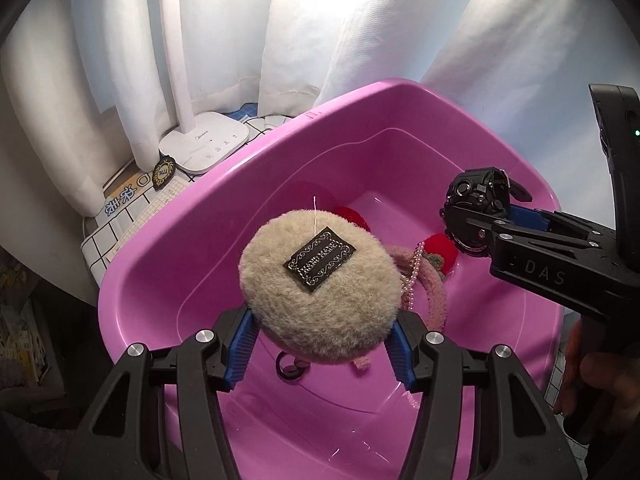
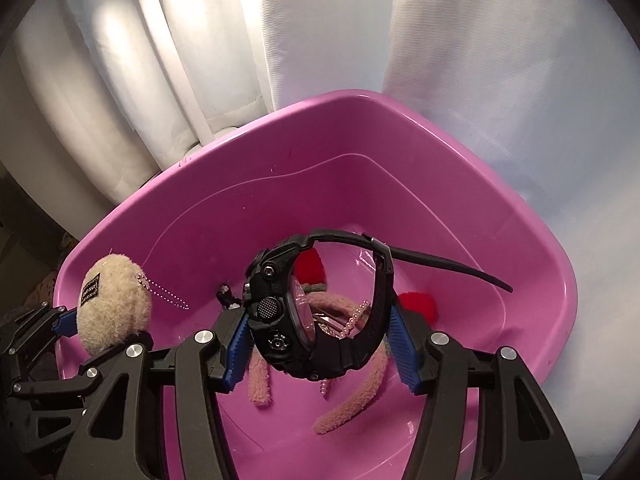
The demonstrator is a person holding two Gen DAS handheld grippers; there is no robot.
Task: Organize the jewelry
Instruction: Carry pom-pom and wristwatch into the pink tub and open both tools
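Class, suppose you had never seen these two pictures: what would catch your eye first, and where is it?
The big pink tub fills both views. Over it, the left gripper clamps a fluffy beige pouch with a dark label, and the right gripper grips a chunky black watch. A pink fuzzy headband lies on the tub floor.

Left gripper: jaws closed partway on a round beige plush pouch, blue pads pressing its two sides, held above the pink basin. Right gripper: jaws clamped across a black watch, held above the same basin. A bare hand grips the right gripper's handle.
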